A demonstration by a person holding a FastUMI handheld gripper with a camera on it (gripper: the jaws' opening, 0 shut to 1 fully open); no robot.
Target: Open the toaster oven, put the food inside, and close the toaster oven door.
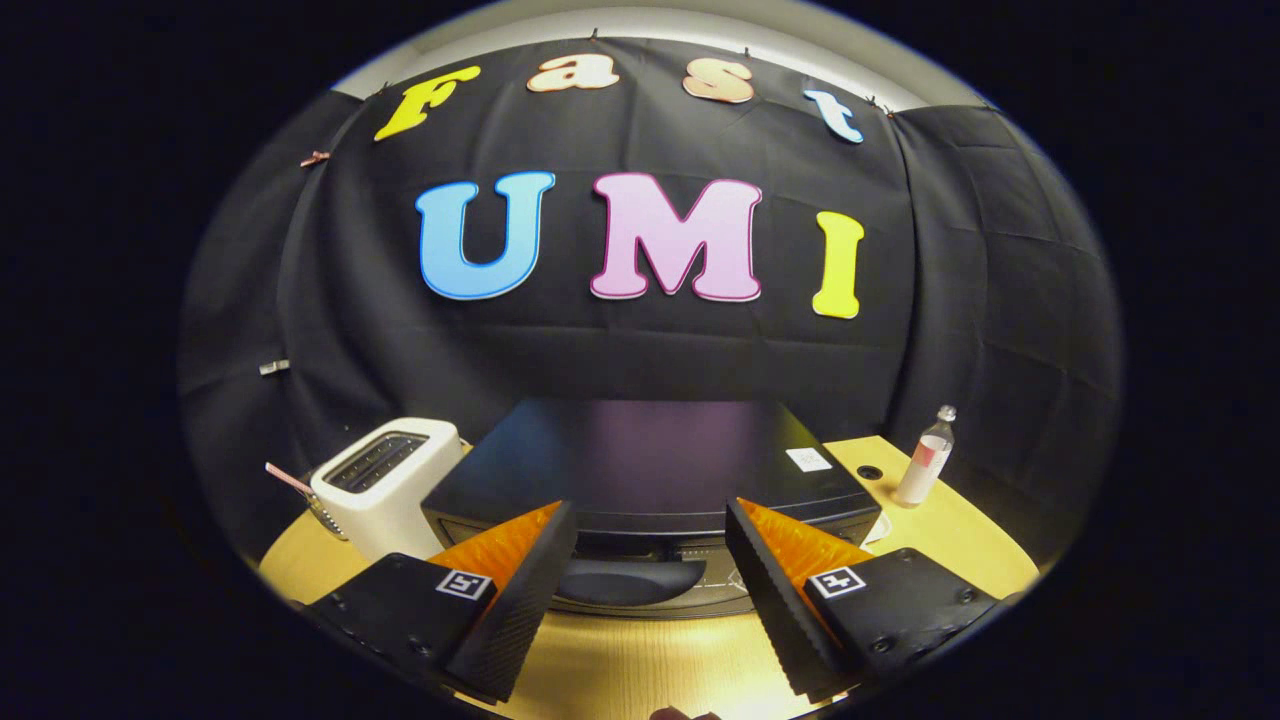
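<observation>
Gripper view looks down over a pale wood-grain desk (640, 660) toward the booth's black cloth wall (640, 350), which hangs in soft creases. The gripper (650, 560) has its two fingers spread wide apart, nothing between them but open air and the front of the toaster oven (650, 465) just ahead. Each finger is a wedge with a ribbed inner face and a square printed marker on its flat outer block.

The toaster oven is a dark, boxy appliance with a smooth, slightly glossy top that reflects a purplish sheen. It sits near the middle of the desk, its long axis running side to side along the desk's back edge, its front facing the gripper. A small white sticker (808, 459) lies on the top near its right rear corner. Below the top's front lip, a rounded dark handle (630, 580) shows between the fingers; the door looks closed, though the fingers cover both ends of the front and the door face is hard to make out.

Toward the desk's left edge, just beside the oven, stands a white slot toaster (385, 485) with rounded corners and a dark slotted top. A thin pinkish stick-like item (288, 478) pokes out by its left side, too small to identify. Toward the desk's right rear corner stands an upright clear plastic bottle (925, 458) with a pale cap, near a small dark hole (869, 471) in the desktop. No food can be made out.
</observation>
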